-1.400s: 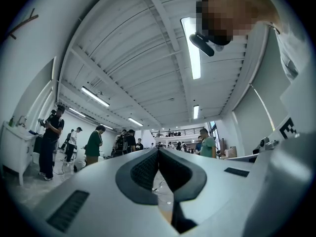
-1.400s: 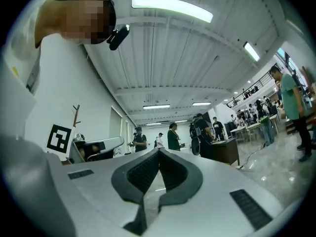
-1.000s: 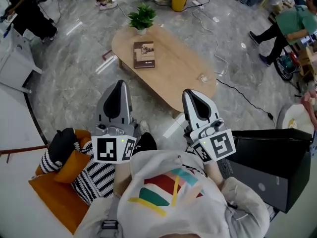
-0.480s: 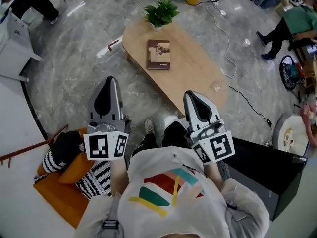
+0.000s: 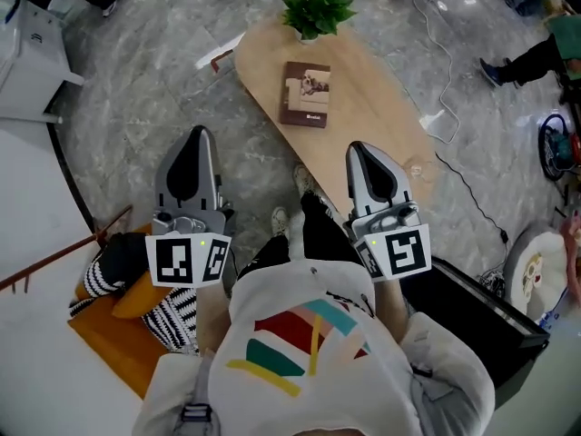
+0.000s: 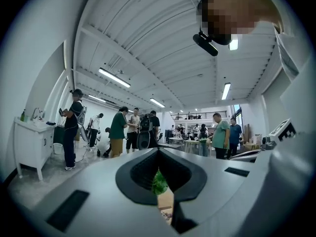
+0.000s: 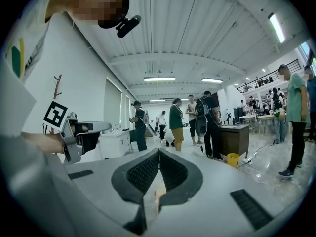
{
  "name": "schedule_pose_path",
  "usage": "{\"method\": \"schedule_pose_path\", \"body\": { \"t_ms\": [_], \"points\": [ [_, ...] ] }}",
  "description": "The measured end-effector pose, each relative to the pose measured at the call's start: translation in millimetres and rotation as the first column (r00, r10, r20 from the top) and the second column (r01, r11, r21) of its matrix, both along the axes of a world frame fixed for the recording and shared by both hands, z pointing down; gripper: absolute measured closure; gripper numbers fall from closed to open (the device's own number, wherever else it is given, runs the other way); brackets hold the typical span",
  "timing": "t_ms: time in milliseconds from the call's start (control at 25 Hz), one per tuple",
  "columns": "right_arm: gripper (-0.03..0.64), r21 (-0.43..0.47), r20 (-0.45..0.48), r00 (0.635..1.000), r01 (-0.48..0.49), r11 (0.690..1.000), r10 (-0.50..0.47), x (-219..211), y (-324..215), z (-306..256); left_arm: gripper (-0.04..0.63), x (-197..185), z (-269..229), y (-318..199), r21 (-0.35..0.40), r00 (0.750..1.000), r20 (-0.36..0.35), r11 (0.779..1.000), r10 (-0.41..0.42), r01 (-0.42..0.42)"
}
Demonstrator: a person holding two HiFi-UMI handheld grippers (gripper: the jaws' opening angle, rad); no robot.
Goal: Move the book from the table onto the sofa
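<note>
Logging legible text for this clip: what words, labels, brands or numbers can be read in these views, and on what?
On the book cover: a short white line of print near its lower edge, too small to read.
On the left gripper and right gripper: black square markers only, no letters.
On the shirt: coloured stripes, no words.
Nothing else is legible.

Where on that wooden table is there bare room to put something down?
Bare wood lies between the book and the small clear object at the table's near end. The far end, by the potted plant, is crowded.
</note>
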State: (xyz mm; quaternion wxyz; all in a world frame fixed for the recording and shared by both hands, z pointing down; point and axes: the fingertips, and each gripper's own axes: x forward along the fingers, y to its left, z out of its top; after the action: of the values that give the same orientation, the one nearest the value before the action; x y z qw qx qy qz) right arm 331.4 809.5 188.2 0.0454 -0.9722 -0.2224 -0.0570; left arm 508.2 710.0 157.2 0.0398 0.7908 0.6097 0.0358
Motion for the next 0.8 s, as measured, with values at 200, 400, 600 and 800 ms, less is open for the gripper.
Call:
{"method": "schedule_pose_path", "body": {
  "t_ms": [200, 400, 600, 800],
  "points": [
    [0.604, 0.055, 0.014, 0.999, 0.033, 0.998, -0.034, 18.4, 84.0, 13.6, 0.588, 6.6, 20.1, 66.2, 0.051, 1.0, -0.004, 0.998, -0.023, 0.023],
    [0.604, 0.084, 0.029, 0.995, 0.095, 0.992, -0.097, 42.8, 134.5, 20.2, 0.588, 13.9, 49.2, 100.2, 0.139, 0.998, 0.031, 0.989, -0.06, 0.055],
    [0.604, 0.077, 0.103, 0.986, 0.124, 0.989, -0.131, 64.6, 156.1, 53.6, 0.588, 28.2, 79.2, 136.8, 0.151, 0.996, 0.084, 0.989, -0.025, 0.012],
    [0.604, 0.143, 0.178, 0.975, 0.109, 0.984, -0.134, 96.3, 158.2, 136.8, 0.588, 44.9, 165.2, 172.2, 0.167, 0.983, 0.181, 0.984, 0.031, -0.062]
  ]
}}
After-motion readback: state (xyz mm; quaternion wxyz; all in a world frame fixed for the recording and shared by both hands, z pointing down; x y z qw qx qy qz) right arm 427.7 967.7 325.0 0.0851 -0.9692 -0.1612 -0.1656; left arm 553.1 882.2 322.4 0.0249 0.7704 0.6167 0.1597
